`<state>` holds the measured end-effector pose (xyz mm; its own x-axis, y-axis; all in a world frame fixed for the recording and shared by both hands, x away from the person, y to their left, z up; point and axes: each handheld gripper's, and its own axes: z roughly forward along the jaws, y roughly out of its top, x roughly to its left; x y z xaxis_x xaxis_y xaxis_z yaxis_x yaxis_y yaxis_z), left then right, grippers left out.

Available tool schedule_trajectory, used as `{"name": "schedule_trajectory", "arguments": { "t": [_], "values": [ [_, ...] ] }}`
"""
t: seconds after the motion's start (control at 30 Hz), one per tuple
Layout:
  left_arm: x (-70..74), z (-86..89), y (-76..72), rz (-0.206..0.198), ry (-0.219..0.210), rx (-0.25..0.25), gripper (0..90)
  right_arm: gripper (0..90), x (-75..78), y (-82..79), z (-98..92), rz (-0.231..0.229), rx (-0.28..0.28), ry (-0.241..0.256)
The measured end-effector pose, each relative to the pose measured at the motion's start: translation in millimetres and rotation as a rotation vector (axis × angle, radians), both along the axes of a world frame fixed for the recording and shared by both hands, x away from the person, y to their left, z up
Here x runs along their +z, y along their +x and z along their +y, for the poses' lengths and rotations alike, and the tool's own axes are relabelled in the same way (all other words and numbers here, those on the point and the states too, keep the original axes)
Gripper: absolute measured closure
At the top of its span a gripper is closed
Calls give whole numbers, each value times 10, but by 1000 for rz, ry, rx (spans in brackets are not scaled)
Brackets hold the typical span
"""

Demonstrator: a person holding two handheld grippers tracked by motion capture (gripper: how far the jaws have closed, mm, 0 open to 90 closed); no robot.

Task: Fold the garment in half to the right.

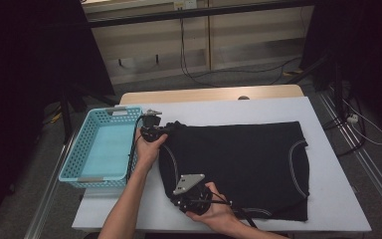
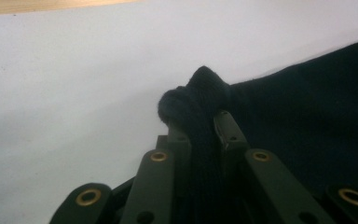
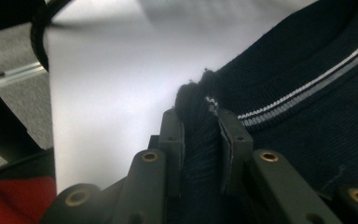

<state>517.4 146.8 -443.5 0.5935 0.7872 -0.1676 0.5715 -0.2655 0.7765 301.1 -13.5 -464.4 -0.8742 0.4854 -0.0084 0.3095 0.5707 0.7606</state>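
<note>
Beside the black garment (image 1: pixel 238 164) on the table (image 1: pixel 328 209) sits a bare turquoise basket (image 1: pixel 82 149).

Garment (image 2: pixel 307 116) cut off by frame edge, pinched fold btwn fingers (image 2: pixel 226 128) hidden.

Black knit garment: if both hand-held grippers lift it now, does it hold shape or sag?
The black knit garment probably sags between the left hand-held gripper and the right hand-held gripper: the fabric bunches at both pinches. It likely won't slip, since the ribbed knit is clamped. It lies flat on the table, so it looks light.
</note>
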Motion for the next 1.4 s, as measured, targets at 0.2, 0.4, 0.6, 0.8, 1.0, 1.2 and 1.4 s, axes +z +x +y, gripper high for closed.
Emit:
{"name": "schedule_trajectory", "arguments": {
  "t": [0.2, 0.4, 0.6, 0.8, 1.0, 1.2, 1.4],
  "values": [
    [105, 34, 4, -10, -27, -5, 801, 747, 139, -7, -70, -13, -7, 56],
    [262, 1, 3, -42, -45, -22, 803, 748, 277, 16, -156, -22, -16, 96],
    [388, -2, 12, -57, -58, -28, 805, 749, 385, 23, -196, -38, -13, 118],
    [483, 29, 4, -70, -67, -27, 805, 749, 496, 23, -214, -64, -10, 132],
    [579, 62, -34, -96, -51, -38, 805, 750, 563, 28, -213, -70, -1, 142],
    [632, 89, -17, -110, -81, -31, 808, 751, 606, 25, -190, -82, 2, 151],
    [691, 152, 0, -111, -74, -16, 809, 751, 655, 49, -140, -93, 5, 164]
  ]
}}
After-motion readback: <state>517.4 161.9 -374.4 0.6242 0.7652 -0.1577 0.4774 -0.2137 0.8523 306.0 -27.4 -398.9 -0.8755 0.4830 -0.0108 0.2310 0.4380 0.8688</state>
